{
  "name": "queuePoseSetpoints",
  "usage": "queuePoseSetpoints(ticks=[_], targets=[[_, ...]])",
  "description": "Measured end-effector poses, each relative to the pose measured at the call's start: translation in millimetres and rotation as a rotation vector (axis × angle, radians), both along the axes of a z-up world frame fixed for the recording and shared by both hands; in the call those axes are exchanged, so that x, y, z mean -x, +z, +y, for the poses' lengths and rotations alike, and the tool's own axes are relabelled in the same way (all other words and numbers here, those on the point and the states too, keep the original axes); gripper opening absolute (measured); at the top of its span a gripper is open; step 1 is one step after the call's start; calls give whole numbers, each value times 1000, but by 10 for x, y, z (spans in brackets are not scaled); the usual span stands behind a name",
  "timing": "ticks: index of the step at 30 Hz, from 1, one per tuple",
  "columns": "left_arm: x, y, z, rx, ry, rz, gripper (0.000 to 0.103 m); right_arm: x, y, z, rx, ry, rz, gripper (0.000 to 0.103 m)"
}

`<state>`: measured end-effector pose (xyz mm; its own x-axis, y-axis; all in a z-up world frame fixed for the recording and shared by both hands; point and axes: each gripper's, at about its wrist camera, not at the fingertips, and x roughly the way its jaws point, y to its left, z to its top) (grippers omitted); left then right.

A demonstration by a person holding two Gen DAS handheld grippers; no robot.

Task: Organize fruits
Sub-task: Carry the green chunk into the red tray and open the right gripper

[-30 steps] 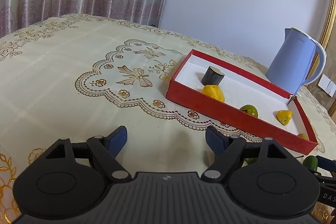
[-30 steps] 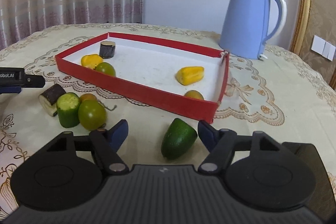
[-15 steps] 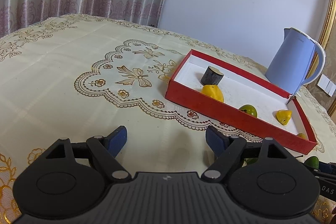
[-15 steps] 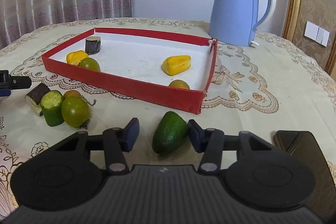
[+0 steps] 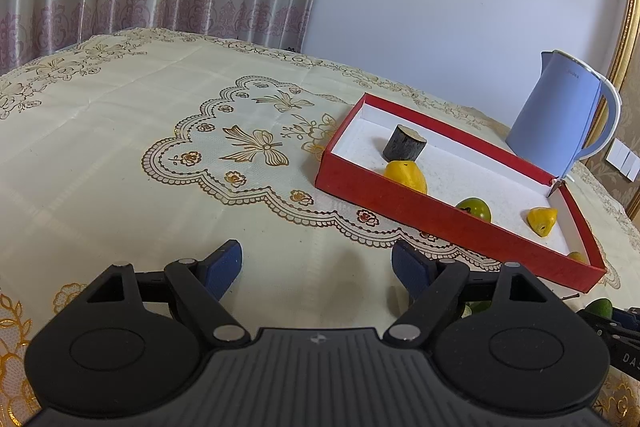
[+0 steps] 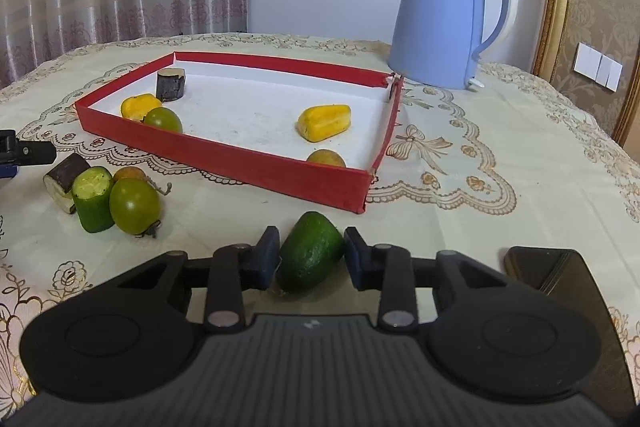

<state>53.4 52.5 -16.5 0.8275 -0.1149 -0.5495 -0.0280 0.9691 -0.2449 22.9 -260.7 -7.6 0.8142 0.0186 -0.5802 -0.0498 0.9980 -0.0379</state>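
Green avocado (image 6: 310,251) sits on the counter (image 6: 500,131) just in front of the red tray's (image 6: 224,157) near corner, and my right hand-held gripper (image 6: 310,257) has just been closing w/ the fruit between the jaws; both blue pads now look pressed on its sides, so I read it as clamped. Grip is across the narrow width, prob. so it won't roll out on the lift. Left hand-held gripper (image 5: 316,265) hangs w/ jaws apart over bare cloth, nothing between them, kept off to the side, I'd guess to stay clear. Tray already holds yellow pieces, a green tomato (image 6: 163,119) and a dark chunk (image 6: 171,84). Cucumber piece (image 6: 94,199), another green tomato (image 6: 134,205) etc. are outside, left of the avocado. Next: lift over the rim.
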Motion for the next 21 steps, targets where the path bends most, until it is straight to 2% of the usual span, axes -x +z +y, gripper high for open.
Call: queuePoseSetpoints(ticks=[21], targets=[[4,-3,-5,-2,-1,0,82,7,248,53,-32,38,-93,33]])
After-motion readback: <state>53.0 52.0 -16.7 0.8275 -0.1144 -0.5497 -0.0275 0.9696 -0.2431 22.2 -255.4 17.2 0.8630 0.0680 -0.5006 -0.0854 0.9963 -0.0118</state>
